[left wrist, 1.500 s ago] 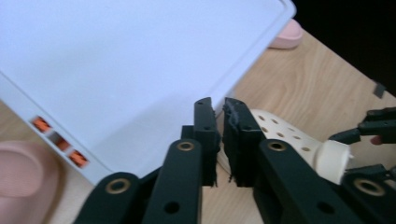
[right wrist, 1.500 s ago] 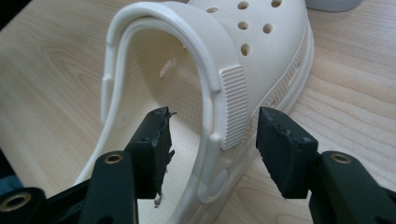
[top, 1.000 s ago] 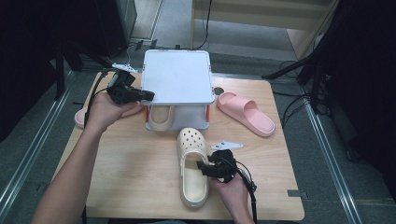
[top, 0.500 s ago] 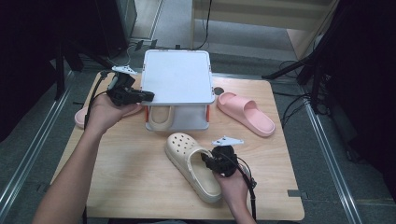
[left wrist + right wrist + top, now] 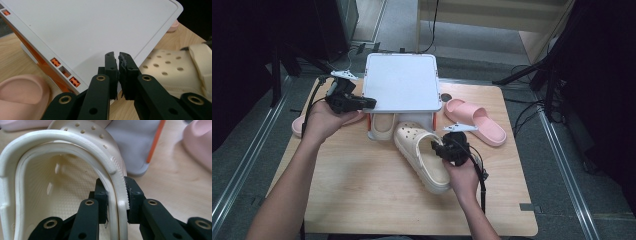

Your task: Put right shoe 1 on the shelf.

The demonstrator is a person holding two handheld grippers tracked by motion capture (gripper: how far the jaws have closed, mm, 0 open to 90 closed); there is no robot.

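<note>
A cream clog (image 5: 419, 155) lies slanted on the table, its holed toe at the foot of a white two-level rack (image 5: 402, 82). My right gripper (image 5: 438, 149) is shut on the clog's side wall; the right gripper view shows the rim (image 5: 62, 182) pinched between the jaws of the right gripper (image 5: 116, 185). A second cream clog (image 5: 384, 125) sits under the rack. My left gripper (image 5: 364, 103) is at the rack's left front corner, shut and empty. Its own view has the left gripper (image 5: 118, 55) over the white top panel (image 5: 87, 30), with the clog's toe (image 5: 165, 70) beyond.
One pink slide (image 5: 474, 120) lies right of the rack. Another pink slide (image 5: 301, 125) lies at the table's left edge, partly under my left hand. The wooden table (image 5: 362, 200) has free room at the front. Cables trail from both grippers.
My right gripper has swung the cream clog and carried it away from me, so its toe now reaches the rack's foot. The left gripper has stayed at the rack's corner.
</note>
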